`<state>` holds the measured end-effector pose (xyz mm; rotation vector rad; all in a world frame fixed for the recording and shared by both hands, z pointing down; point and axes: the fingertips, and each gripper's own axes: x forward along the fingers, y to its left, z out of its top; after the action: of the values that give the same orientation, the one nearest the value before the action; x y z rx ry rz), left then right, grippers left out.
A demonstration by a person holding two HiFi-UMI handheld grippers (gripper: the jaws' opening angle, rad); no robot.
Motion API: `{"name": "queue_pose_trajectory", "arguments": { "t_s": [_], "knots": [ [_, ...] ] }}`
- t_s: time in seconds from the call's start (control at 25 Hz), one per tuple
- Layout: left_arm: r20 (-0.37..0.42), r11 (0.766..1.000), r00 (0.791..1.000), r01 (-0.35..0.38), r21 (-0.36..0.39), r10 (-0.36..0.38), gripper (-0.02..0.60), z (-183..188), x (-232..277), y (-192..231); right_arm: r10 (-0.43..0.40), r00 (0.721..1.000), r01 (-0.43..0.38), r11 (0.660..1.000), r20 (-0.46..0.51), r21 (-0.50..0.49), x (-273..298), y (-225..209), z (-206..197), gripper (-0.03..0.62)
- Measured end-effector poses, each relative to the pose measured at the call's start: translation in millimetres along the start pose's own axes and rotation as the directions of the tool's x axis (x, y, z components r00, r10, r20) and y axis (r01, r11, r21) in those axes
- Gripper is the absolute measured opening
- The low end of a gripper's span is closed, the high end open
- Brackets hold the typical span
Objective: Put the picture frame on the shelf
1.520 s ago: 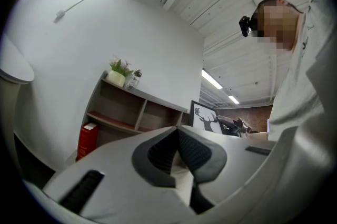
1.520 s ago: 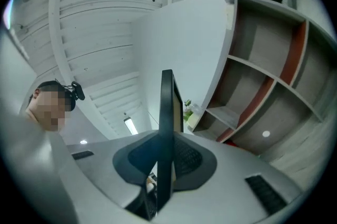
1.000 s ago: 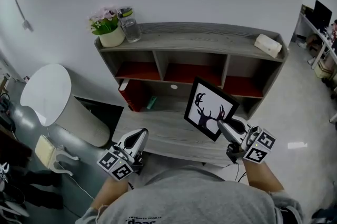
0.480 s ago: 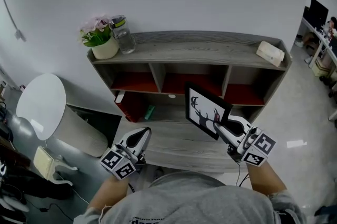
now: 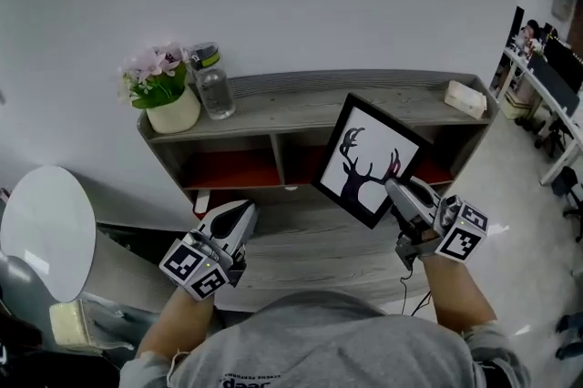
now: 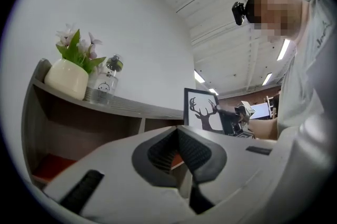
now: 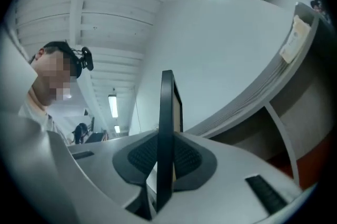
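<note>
At the left end of the shelf top stand a flower pot and a bottle. The left gripper hovers low, jaws pressed together, empty. The right gripper clamps the picture frame by its edge, holding it tilted in the air before the shelf's top board.

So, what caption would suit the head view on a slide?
The right gripper holds a picture frame up by the wooden shelf.

Two tools: left tool, right tool. One picture frame, one shelf, one flower pot, one jar.
</note>
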<state>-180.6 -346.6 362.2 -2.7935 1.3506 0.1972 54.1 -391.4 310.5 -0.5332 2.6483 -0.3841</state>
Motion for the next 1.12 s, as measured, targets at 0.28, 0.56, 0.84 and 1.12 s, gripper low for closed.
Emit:
{"name": "queue_pose_trajectory", "arguments": {
  "t_s": [0.28,0.56,0.84,1.12],
  "knots": [
    [-0.005,0.997,0.996,0.084,0.0,-0.084,0.028,11.1,-8.0,45.7,-0.083,0.988,0.071,0.993,0.127,0.099,34.0,-5.2,5.6,0.072],
    [0.011,0.992,0.992,0.129,0.0,-0.129,0.028,22.1,-10.3,60.4,-0.119,0.965,0.064,0.971,0.232,0.229,42.7,-5.5,12.4,0.072],
    [0.018,0.988,0.989,0.148,-0.035,-0.148,0.028,17.5,-10.8,66.4,-0.218,0.916,0.065,0.909,0.337,0.412,35.5,-31.9,10.5,0.072],
    [0.014,0.989,0.99,0.142,-0.049,-0.141,0.028,13.7,-17.8,74.2,-0.366,0.858,0.088,0.796,0.361,0.598,32.1,-62.6,-13.2,0.074]
  ]
}}
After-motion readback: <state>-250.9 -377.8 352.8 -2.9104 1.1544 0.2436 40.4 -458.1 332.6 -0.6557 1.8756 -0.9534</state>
